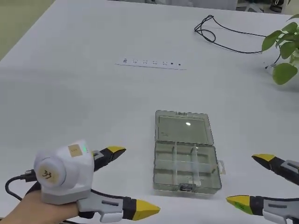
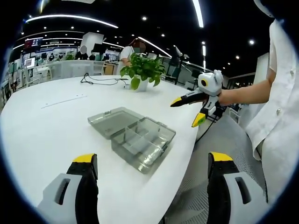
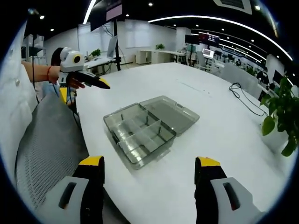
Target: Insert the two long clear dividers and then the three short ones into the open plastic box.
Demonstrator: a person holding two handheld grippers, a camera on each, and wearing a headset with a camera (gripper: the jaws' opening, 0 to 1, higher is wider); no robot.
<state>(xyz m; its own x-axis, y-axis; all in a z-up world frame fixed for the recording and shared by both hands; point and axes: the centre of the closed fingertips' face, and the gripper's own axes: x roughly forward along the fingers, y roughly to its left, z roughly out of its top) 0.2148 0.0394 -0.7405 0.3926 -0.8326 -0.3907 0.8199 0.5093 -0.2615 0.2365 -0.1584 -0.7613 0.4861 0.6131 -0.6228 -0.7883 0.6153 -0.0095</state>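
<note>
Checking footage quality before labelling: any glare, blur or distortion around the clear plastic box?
Head view: a small bright glint sits on the lid of the plastic box, otherwise sharp and evenly lit. Left gripper view: fisheye bows the table edge. Right gripper view: ceiling lights curve likewise; box sharp.

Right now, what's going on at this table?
A person holds a two-jaw gripper in each hand over a white table. The left gripper and right gripper are both open and hold nothing, one on each side of a clear box. Its lid lies open, and dividers already stand inside, splitting it into compartments.
</note>
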